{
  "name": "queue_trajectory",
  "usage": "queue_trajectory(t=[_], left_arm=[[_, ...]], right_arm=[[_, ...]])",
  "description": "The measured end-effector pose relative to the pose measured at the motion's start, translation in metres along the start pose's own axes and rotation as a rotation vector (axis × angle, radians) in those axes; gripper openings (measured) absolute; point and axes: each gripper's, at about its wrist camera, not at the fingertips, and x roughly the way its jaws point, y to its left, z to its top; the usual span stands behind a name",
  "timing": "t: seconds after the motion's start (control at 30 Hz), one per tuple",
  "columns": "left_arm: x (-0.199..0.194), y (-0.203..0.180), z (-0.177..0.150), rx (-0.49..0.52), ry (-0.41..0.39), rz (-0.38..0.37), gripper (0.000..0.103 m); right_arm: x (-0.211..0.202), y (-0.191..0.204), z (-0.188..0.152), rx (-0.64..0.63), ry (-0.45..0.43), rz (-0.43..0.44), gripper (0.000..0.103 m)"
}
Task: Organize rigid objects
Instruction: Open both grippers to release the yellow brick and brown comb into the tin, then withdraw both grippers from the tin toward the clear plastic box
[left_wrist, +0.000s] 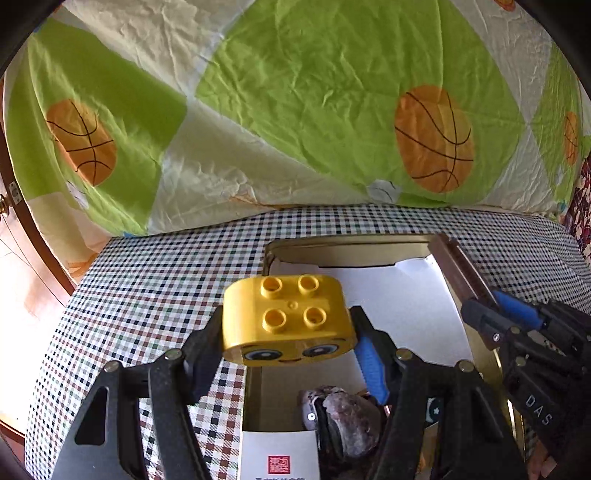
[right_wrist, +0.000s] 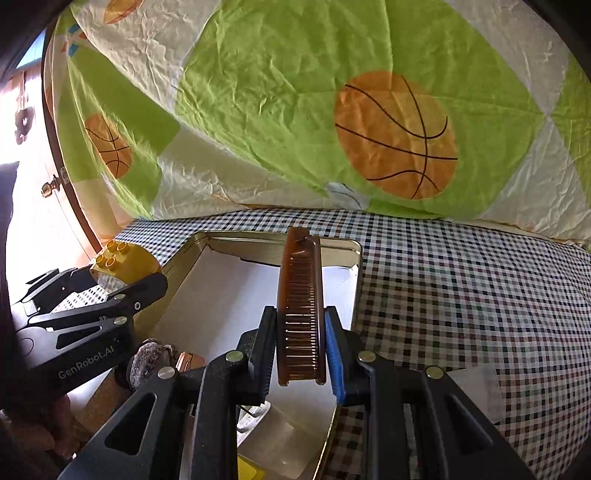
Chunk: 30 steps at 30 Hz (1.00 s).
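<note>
Yellow block (left_wrist: 286, 319) between left tongs (left_wrist: 288, 347), gripped

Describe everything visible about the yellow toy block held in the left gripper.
The yellow toy block is a rounded, glossy plastic brick with four hollow round studs on top and a small dimple between them. Its near side carries a printed cartoon face: two blue eyes and a small smile. The left gripper is shut on it, its fingers pressing the block's two ends, holding it roughly level in the air, studs up. It hangs over the near left edge of the open gold tin, touching nothing but the gripper.
</note>
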Motion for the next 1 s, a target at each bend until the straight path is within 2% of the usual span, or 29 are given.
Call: queue_trajectory(t=[0.07,0.1,0.13,0.17,0.2,0.23,0.37,0.5,0.63,0.8,1.0], left_arm=[[0.003,-0.001,0.001,-0.01,0.014,-0.015,0.066],[0.002,-0.001,0.001,-0.021,0.01,-0.024,0.068],[0.0,0.0,0.001,-0.031,0.003,-0.031,0.077],[-0.002,0.002,0.001,-0.04,-0.01,-0.033,0.091],[-0.006,0.004,0.001,-0.054,-0.032,-0.033,0.097],[-0.011,0.007,0.0,-0.069,-0.061,-0.03,0.102],[-0.031,0.018,-0.001,-0.109,-0.149,-0.005,0.102],[-0.045,0.03,-0.007,-0.159,-0.209,0.023,0.102],[-0.059,0.041,-0.019,-0.215,-0.245,0.034,0.102],[-0.078,0.05,-0.035,-0.251,-0.281,0.054,0.103],[-0.091,0.059,-0.057,-0.26,-0.274,0.13,0.103]], right_arm=[[-0.003,-0.003,0.0,0.0,-0.028,0.022,0.029],[-0.002,-0.004,0.001,0.005,-0.029,0.047,0.042],[-0.002,-0.007,0.0,0.017,-0.025,0.075,0.061],[-0.004,-0.009,-0.001,0.034,-0.034,0.091,0.068],[-0.009,-0.012,-0.001,0.054,-0.061,0.097,0.07],[-0.015,-0.016,-0.001,0.073,-0.09,0.099,0.07],[-0.04,-0.031,-0.002,0.115,-0.221,0.068,0.07],[-0.062,-0.04,-0.005,0.107,-0.351,-0.075,0.07],[-0.075,-0.047,-0.008,0.103,-0.443,-0.227,0.07],[-0.082,-0.054,-0.012,0.109,-0.489,-0.298,0.07],[-0.086,-0.056,-0.017,0.105,-0.505,-0.314,0.07]])
